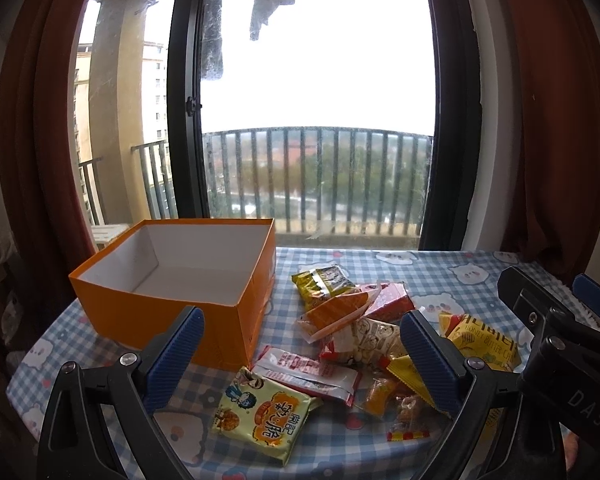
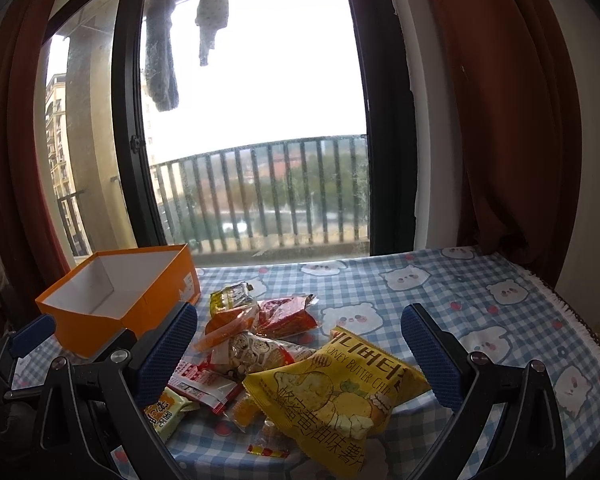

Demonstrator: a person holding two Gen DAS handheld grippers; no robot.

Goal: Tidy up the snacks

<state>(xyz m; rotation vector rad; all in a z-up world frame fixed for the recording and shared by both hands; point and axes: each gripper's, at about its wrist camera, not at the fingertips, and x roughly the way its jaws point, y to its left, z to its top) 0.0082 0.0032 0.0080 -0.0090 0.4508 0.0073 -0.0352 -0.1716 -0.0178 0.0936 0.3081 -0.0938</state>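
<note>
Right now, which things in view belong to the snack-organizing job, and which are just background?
Job:
orange box, open and empty
snack pile, beside it
honey butter chips bag
left gripper and right gripper, both open

Background:
checked tablecloth
red curtains
window

Both grippers held wide apart at the jaws, nothing gripped.

Left gripper [image 1: 300,354]: 2 blue ribbed pads [image 1: 176,354] are seen spread far apart, jaws roughly level, pointed forward and slightly down; nothing is touched by either pad. Right gripper [image 2: 300,354]: the same pose is shown, 2 blue pads [image 2: 430,354] fully spread, nothing clamped between them. The right gripper is also seen in the left wrist view at the right edge [image 1: 556,304], just beside the left one. The 2 units are held side by side at similar height.
</note>
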